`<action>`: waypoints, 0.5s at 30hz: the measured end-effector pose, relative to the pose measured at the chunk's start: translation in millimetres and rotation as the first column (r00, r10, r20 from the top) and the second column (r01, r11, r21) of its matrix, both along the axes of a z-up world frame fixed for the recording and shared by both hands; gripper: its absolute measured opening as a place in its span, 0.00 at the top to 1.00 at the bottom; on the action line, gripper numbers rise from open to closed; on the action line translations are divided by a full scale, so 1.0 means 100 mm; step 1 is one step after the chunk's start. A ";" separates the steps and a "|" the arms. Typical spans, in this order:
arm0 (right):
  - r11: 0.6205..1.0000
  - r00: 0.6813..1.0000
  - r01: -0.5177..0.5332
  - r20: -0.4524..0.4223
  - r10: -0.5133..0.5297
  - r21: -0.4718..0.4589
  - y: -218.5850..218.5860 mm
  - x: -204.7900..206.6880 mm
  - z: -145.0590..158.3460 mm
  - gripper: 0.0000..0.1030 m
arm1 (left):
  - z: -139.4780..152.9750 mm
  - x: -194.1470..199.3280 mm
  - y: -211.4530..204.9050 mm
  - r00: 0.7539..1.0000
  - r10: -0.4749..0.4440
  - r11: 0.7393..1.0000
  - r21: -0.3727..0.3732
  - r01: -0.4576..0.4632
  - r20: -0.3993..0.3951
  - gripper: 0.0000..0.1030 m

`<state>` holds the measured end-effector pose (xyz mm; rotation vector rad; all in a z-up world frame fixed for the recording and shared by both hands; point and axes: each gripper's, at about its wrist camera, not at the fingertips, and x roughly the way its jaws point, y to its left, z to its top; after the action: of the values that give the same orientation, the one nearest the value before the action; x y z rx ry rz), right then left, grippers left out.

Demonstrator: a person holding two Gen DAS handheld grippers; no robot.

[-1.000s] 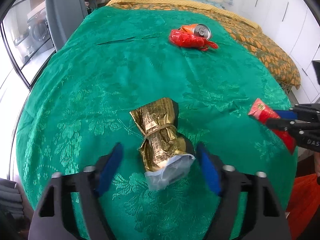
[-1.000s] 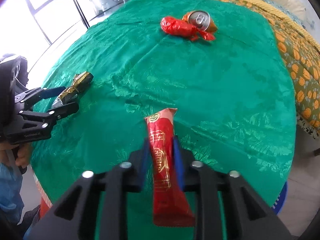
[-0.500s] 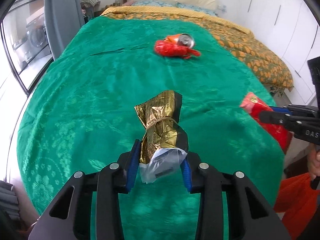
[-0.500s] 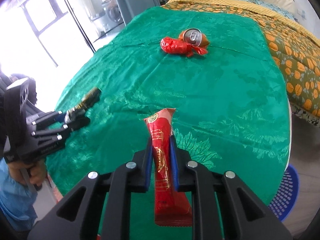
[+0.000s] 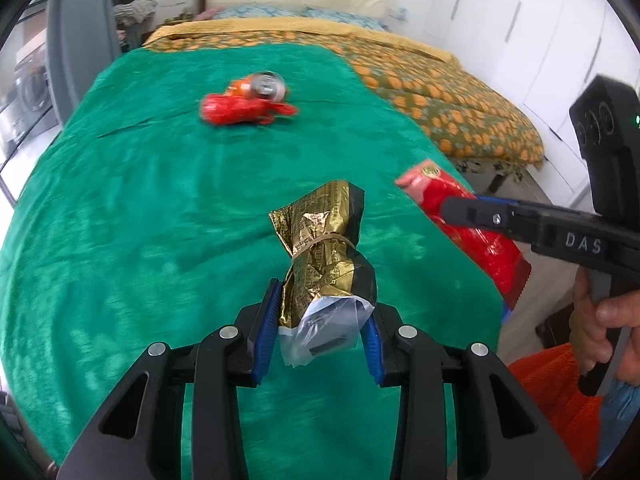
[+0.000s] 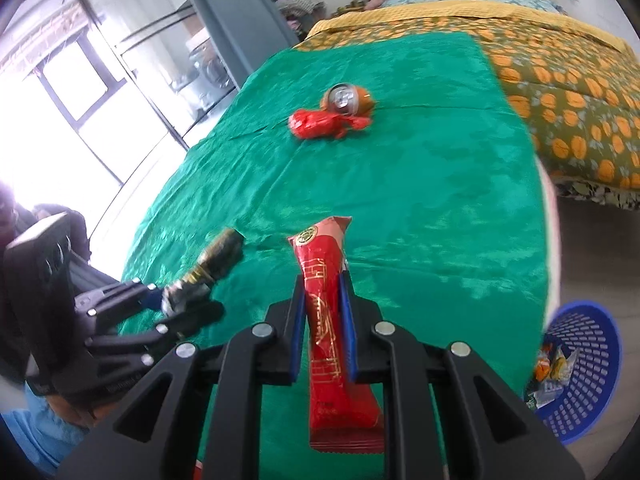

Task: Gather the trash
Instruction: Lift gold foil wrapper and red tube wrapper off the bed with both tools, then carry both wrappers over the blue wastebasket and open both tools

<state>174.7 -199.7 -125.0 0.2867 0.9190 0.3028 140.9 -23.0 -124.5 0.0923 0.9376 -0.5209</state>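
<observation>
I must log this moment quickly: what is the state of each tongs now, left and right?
Left tongs: closed on the crumpled gold foil wrapper.
Right tongs: closed on the long red snack packet.

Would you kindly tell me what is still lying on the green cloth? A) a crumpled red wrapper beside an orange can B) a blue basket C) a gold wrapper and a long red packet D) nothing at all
A: the crumpled red wrapper lies beside the orange can on the green cloth.
</observation>
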 end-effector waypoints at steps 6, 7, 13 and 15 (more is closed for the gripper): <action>0.996 0.996 0.085 0.001 -0.085 0.017 -0.58 -0.12 0.00 0.85 | -0.01 -0.05 -0.60 0.996 -0.094 0.996 -0.005 0.094 -0.011 0.65; 0.994 0.994 0.113 0.004 -0.113 0.003 -0.77 -0.17 0.00 0.85 | 0.00 -0.07 -0.73 0.993 -0.115 0.993 -0.006 0.115 -0.011 0.65; 0.965 0.967 0.252 -0.018 -0.254 -0.075 -1.64 -0.39 -0.13 0.85 | -0.02 -0.18 -1.52 0.971 -0.237 0.971 -0.034 0.236 -0.036 0.65; 0.948 0.952 0.301 -0.031 -0.306 -0.105 -1.96 -0.48 -0.23 0.85 | -0.06 -0.22 -1.79 0.962 -0.270 0.962 -0.041 0.268 -0.046 0.65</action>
<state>126.9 -395.4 -147.9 0.3399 0.9178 -0.0344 118.9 -201.5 -130.3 0.1773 0.9713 -0.7945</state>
